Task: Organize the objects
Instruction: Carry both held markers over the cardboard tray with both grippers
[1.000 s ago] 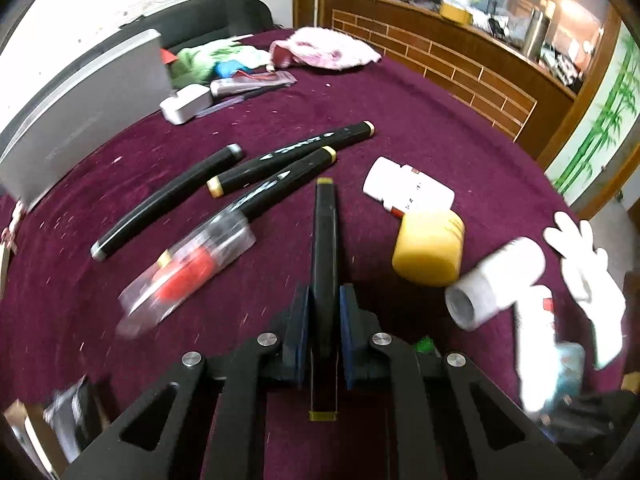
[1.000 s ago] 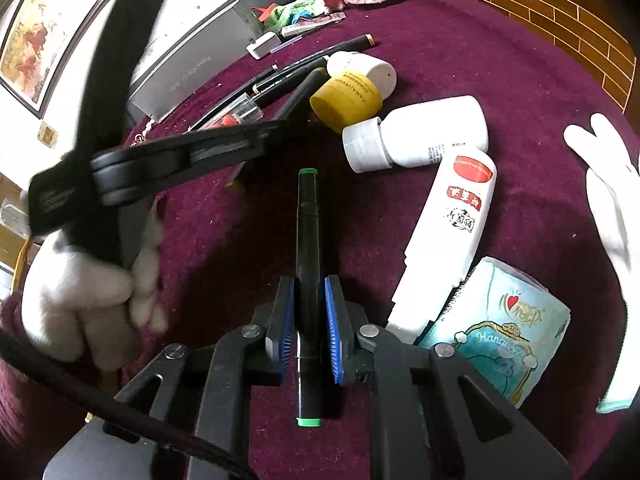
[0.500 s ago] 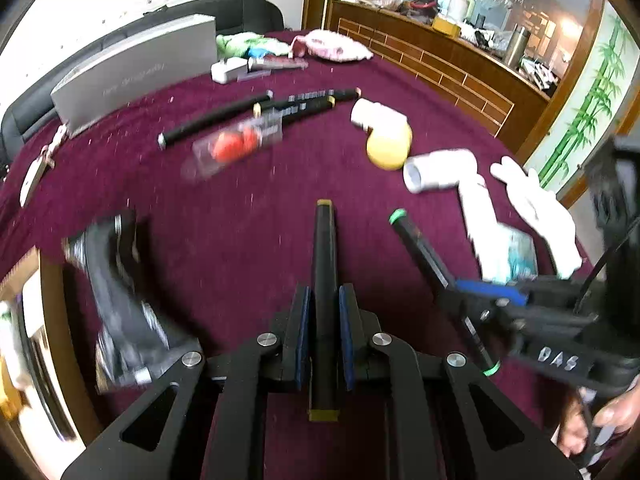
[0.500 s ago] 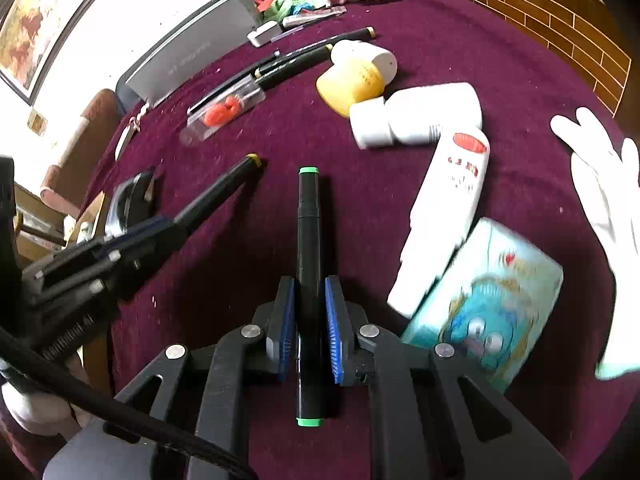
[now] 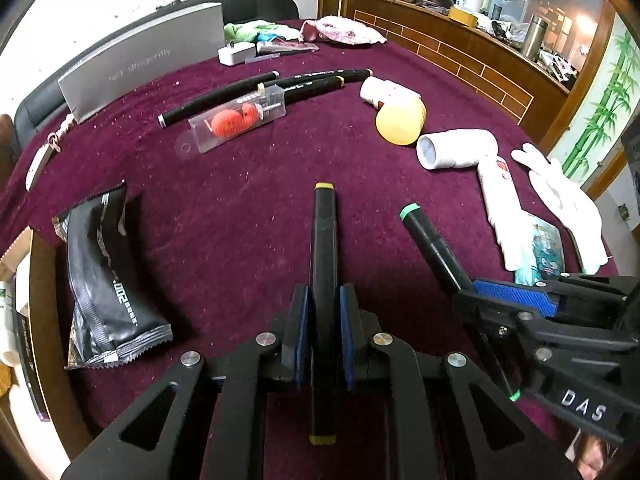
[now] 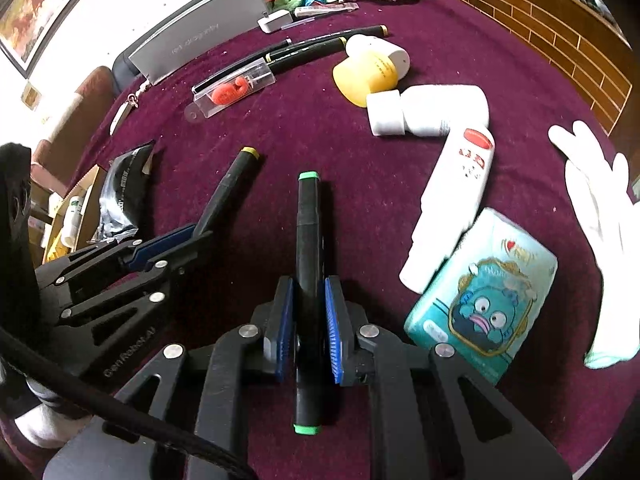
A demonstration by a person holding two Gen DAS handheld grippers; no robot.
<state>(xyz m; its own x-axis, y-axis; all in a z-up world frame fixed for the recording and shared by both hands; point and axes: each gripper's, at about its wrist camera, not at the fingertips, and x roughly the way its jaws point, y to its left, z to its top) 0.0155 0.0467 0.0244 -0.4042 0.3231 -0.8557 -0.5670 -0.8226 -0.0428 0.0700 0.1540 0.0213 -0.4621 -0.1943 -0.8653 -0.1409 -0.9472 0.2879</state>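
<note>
**Two markers held over the maroon tablecloth, mid-sort**

Maroon cloth covers the whole table; the widest bare patch lies at frame centre in both views, directly ahead of both tools.

Near: left gripper is pinching a yellow-capped marker mid-barrel, so it sticks out straight ahead, tip clear of the cloth. Right gripper pinches a green-capped marker the same way. Likely reason for the mid-barrel hold: balance, and either end free to set down. In the left view the green marker's cap shows at right; the two barrels are near but apart.

Middle: a black foil packet lies at left, close to the table edge, where a cardboard box sits just beyond. At right, a tissue pack touches a white tube.

Far: three more black markers lie grouped side by side at upper centre, a clear case resting against them. Judgement: held markers belong with that group; the approach across the centre is open, while the yellow cap and white bottle crowd the right.
</note>
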